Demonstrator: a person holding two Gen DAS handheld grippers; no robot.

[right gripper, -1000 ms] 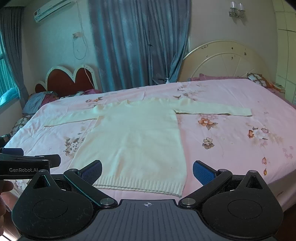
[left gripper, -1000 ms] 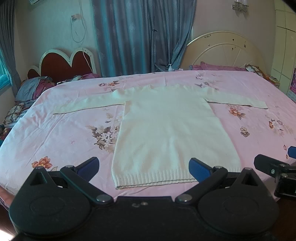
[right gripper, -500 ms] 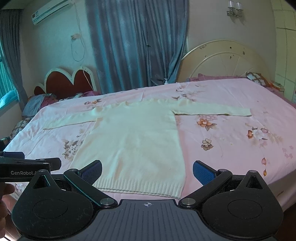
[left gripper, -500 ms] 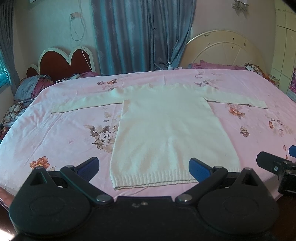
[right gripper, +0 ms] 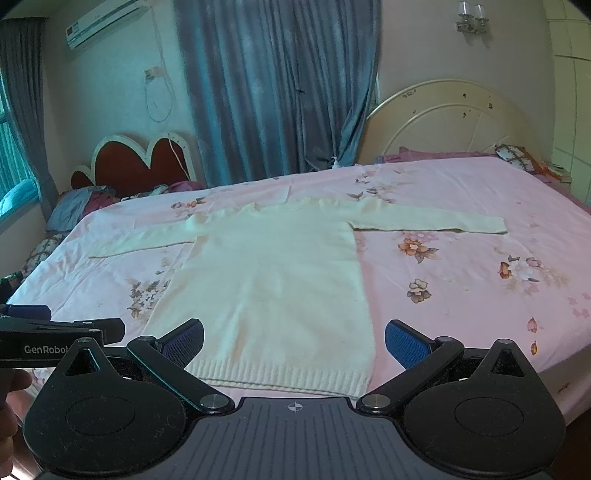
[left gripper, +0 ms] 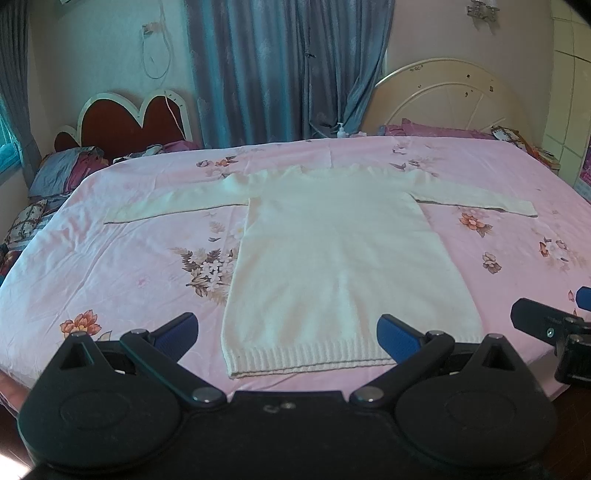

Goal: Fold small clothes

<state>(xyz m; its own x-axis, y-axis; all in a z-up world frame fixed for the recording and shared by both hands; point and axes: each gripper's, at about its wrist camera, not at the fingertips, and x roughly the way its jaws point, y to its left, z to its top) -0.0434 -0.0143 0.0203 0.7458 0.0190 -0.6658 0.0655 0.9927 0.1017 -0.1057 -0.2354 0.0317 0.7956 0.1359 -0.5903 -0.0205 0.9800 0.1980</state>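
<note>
Left wrist view, left gripper (left gripper: 287, 334): jaws spread wide and released, blue pads on either side of the sweater's hem, grasping nothing.
Left wrist view, sweater (left gripper: 332, 258): cream knit, lay flat on the bed (left gripper: 110, 266), hem toward 6 o'clock, collar toward 12, sleeves stretched toward 9 and 3.
Left wrist view, only here: the right gripper's black tip at 3 o'clock, no writing readable on it; a pump bottle (left gripper: 342, 130) at 12 o'clock past the bed's far edge.
Right wrist view, right gripper (right gripper: 294, 343): jaws wide apart and released, over the ribbed hem, nothing held.
Right wrist view, writing: "GenRobot" in white on the left gripper's body at 9 o'clock.
Right wrist view, only here: air conditioner (right gripper: 105, 22) at 11 o'clock; wall lamp (right gripper: 470, 16) at 1 o'clock; part of a hand at 8 o'clock.
Right wrist view, sweater (right gripper: 273, 273): lay left of centre on the pink floral sheet.
</note>
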